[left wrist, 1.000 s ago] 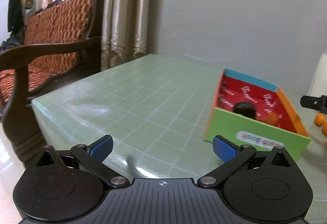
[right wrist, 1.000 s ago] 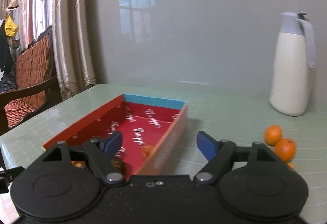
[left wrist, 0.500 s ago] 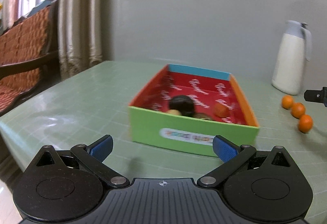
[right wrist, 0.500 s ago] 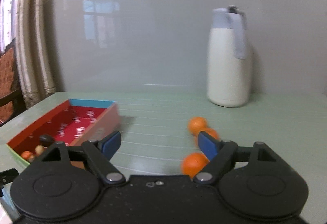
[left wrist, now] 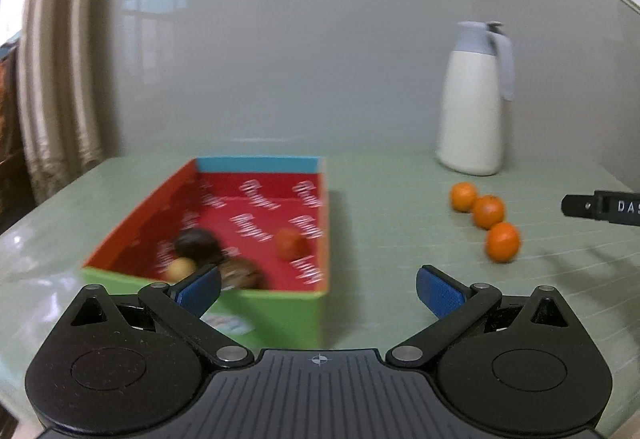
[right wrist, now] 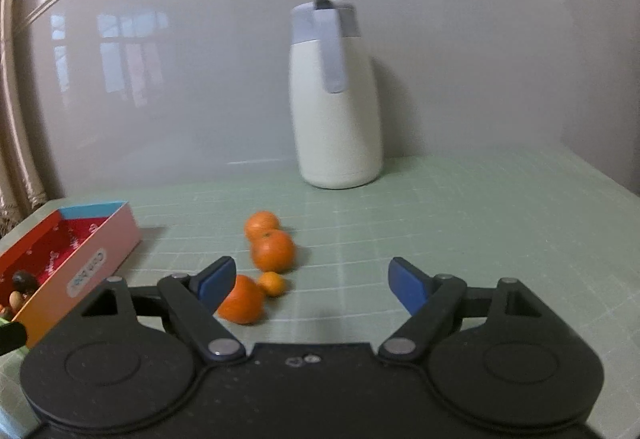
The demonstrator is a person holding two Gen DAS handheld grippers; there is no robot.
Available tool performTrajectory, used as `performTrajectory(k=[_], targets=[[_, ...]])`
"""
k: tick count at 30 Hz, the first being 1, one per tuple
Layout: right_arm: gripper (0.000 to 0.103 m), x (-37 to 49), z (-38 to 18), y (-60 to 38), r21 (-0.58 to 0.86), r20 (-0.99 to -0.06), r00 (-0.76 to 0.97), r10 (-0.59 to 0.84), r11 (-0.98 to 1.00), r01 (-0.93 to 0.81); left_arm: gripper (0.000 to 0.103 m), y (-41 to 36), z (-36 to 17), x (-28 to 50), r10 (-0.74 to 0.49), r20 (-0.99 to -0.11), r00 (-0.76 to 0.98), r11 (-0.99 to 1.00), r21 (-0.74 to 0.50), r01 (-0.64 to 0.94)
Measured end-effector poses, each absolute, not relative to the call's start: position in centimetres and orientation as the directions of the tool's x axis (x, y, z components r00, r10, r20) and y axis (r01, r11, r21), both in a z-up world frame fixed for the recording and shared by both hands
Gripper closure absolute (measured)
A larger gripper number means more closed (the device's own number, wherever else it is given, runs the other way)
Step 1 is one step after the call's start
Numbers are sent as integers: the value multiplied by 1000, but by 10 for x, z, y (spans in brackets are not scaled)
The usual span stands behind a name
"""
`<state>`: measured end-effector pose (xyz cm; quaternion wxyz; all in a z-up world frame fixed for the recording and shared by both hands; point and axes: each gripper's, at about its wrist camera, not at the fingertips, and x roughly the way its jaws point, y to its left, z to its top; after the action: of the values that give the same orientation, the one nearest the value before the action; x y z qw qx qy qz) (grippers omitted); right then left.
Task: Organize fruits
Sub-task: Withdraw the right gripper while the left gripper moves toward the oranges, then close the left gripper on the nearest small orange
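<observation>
Both the left tool (left wrist: 318,289) and the right tool (right wrist: 310,281) gape empty above the pale green bench (right wrist: 460,223), where round orange tangerines (right wrist: 274,251) lie loose between the red-lined cardboard box (left wrist: 256,207) and the white jug (right wrist: 338,119).

Glossy cardboard box (left wrist: 280,303), smooth matt plastic jug (right wrist: 340,127), glossy gridded tabletop (right wrist: 480,223)

A pale green worktop (right wrist: 480,223) with a faint grid pattern. Bright orange fruits (right wrist: 274,251). A box (left wrist: 280,313) with green, orange and blue walls, red inside with white lettering. A cream jug (right wrist: 338,131), grey-blue lid.
</observation>
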<state>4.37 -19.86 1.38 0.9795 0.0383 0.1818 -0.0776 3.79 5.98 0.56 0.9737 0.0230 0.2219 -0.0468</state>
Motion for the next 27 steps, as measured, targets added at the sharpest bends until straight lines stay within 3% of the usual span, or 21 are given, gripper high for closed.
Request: performTrajectory(k=[13, 27], targets=[[19, 17, 12, -246, 74, -358, 905, -230, 959, 272, 0, -29, 0, 68, -213, -474, 854, 958, 70, 278], [19, 2, 10, -274, 97, -355, 896, -268, 942, 320, 0, -80, -11, 102, -284, -510, 812, 929, 65, 365]])
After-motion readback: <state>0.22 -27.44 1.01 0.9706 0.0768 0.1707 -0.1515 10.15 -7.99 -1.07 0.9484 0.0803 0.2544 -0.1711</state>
